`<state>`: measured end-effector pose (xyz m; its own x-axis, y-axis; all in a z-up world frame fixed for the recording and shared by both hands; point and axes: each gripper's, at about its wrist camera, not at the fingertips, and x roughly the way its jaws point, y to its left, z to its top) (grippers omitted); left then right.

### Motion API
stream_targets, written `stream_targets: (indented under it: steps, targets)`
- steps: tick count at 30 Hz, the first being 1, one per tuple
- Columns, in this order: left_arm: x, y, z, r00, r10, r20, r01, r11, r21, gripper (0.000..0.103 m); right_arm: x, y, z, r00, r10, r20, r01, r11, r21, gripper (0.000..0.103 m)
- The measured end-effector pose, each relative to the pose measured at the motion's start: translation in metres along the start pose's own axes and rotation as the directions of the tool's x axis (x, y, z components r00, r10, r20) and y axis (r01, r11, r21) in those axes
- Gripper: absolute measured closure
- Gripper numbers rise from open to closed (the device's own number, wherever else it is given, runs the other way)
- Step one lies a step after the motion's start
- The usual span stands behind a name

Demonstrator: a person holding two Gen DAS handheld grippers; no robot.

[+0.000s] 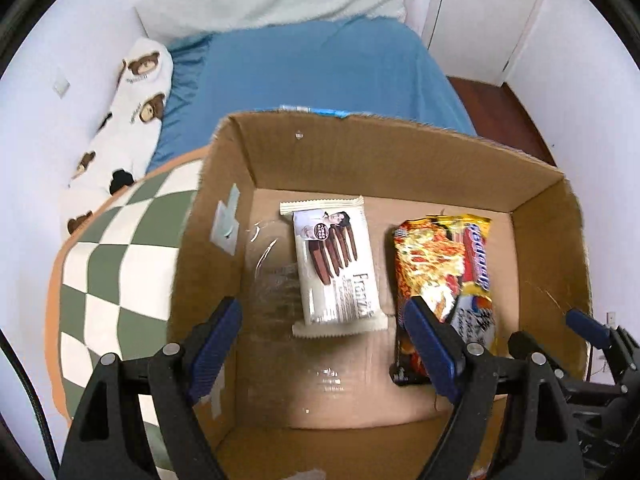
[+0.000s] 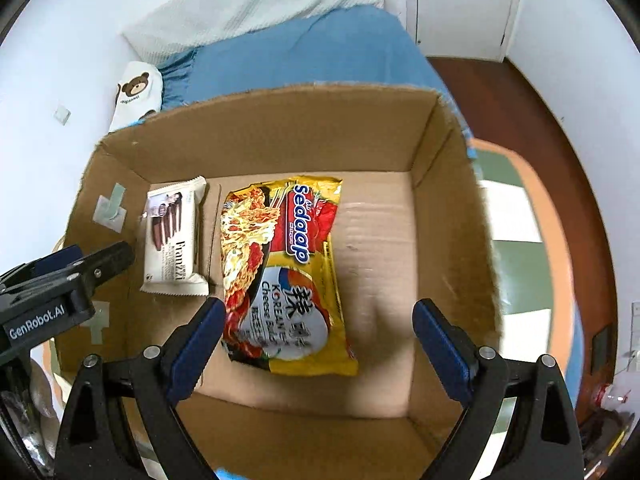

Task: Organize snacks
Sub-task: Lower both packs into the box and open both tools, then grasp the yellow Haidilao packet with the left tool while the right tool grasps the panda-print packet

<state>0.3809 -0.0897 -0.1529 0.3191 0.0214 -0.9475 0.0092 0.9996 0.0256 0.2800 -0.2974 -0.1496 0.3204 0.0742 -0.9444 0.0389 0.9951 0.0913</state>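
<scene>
The box (image 2: 280,132) holds a noodle pack (image 2: 284,272) beside a wafer pack (image 2: 174,240). Above the box, the left gripper (image 1: 326,348) and the right gripper (image 2: 320,344) are wide open, holding nothing.

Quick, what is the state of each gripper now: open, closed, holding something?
Left gripper: open, holding nothing, above the cardboard box.
Right gripper: open, holding nothing, above the noodle packet.

You have one cardboard box (image 2: 280,136) in front of you, and two snack packs lie in it: one white wafer pack (image 1: 334,268) and one yellow noodle pack (image 2: 284,276). You hold two tongs, the left tongs (image 1: 326,346) and the right tongs (image 2: 320,346). One bear-print pillow (image 1: 132,108) lies on the one bed (image 1: 320,68).
</scene>
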Motion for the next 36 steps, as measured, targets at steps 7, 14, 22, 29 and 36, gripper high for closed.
stream_targets:
  steps: [7, 14, 22, 29, 36]
  targets:
    - [-0.054, -0.001, -0.027, 0.994, -0.007, 0.108, 0.007, 1.0, -0.002, 0.02, -0.067, 0.034, -0.026, 0.996, -0.008, 0.084, 0.009, 1.0, -0.015, 0.006]
    - [-0.103, -0.008, -0.057, 0.984, -0.029, 0.178, 0.029, 1.0, 0.004, 0.02, -0.119, 0.042, -0.058, 0.987, 0.001, 0.158, 0.002, 1.0, -0.021, 0.007]
    - [-0.127, -0.001, -0.109, 0.987, -0.041, 0.155, 0.042, 0.999, -0.003, 0.02, -0.153, 0.035, -0.109, 0.988, 0.035, 0.152, -0.039, 0.999, 0.022, 0.006]
    - [-0.072, 0.011, -0.174, 0.999, -0.026, -0.045, 0.026, 1.0, -0.015, 0.02, -0.105, 0.012, -0.167, 0.998, 0.059, -0.026, -0.057, 0.994, 0.096, 0.006]
    - [0.007, -0.02, -0.208, 0.972, -0.021, -0.236, 0.039, 0.997, 0.069, 0.02, -0.046, -0.023, -0.197, 0.978, 0.111, -0.179, -0.068, 0.971, 0.23, 0.007]
